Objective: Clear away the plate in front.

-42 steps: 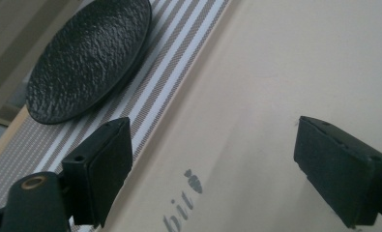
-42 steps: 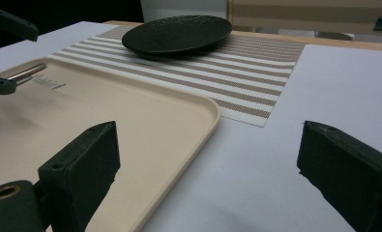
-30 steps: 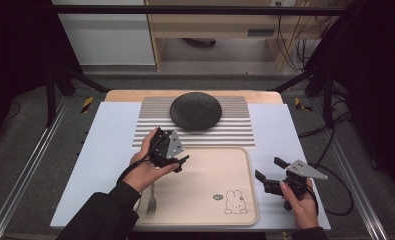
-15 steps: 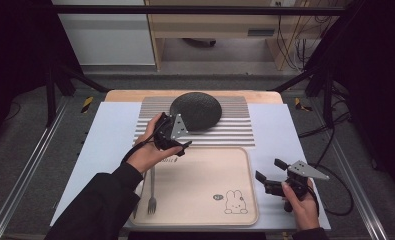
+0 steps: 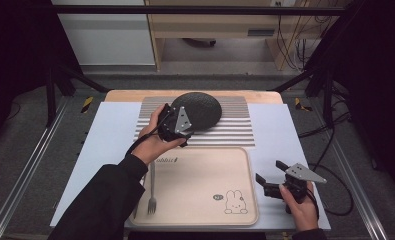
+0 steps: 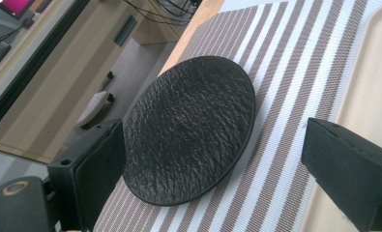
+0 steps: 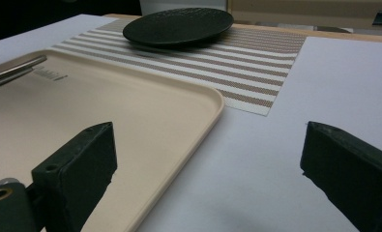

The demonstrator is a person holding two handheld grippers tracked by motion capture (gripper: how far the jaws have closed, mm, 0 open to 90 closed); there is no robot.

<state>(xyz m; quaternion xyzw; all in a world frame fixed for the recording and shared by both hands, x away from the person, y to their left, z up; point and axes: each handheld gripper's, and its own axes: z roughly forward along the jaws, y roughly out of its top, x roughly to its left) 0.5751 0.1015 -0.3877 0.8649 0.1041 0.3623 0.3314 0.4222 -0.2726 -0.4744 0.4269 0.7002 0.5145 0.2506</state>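
A round black textured plate (image 5: 199,110) (image 6: 188,128) (image 7: 178,25) lies on the striped placemat (image 5: 235,131) at the back of the table. My left gripper (image 5: 181,125) hovers at the plate's near left edge, open, its jaws spread wide on either side of the plate in the left gripper view. A beige tray (image 5: 200,192) (image 7: 96,111) with a rabbit print lies in front, with a fork (image 5: 152,190) along its left side. At the tray's right edge my right gripper (image 5: 266,182) stands open over the white sheet, holding nothing.
A white sheet (image 5: 110,135) covers the tabletop under the placemat and tray. Metal frame rails (image 5: 30,165) run along both sides of the table. Cables trail on the floor at the right. Bare sheet lies right of the placemat.
My left gripper has left the tray's fork side and moved back and right to the black plate's near edge. The right gripper has stayed put.
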